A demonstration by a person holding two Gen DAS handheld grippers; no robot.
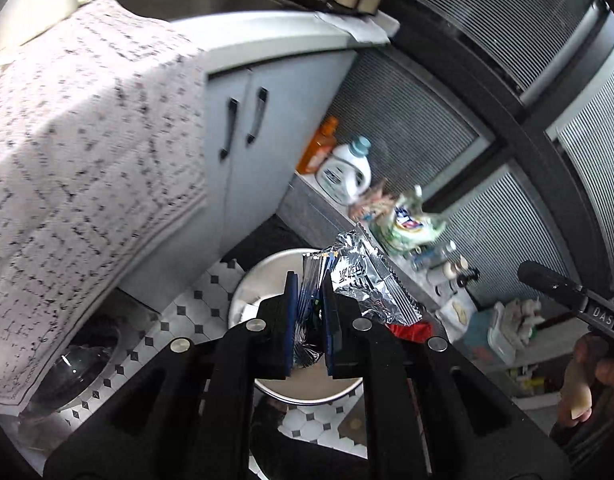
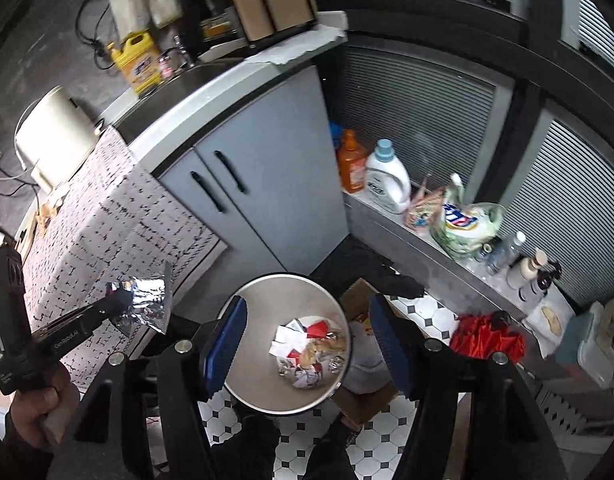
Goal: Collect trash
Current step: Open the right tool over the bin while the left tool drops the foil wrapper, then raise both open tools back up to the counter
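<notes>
- Silver foil wrapper [image 1: 359, 276] sits pinched between the blue pads of our left gripper [image 1: 311, 320]; the jaws stand narrow, clamped on it, and the crumpled sheet sticks out past the fingertips to the right
- our left gripper tilts steeply down over the round metal bin [image 2: 243, 300] on the tiled floor [image 2: 387, 444]; the wrapper hangs above the bin's far rim
- our right gripper [image 2: 303, 336] also points steeply down, jaws wide with nothing between them; the bin's mouth shows straight through the gap
- crumpled trash [image 2: 307, 352] already lies in the bin's bottom
- our left hand [image 2: 43, 412] grips its handle at near left, beside the patterned cloth [image 2: 119, 216] draped over the counter
</notes>
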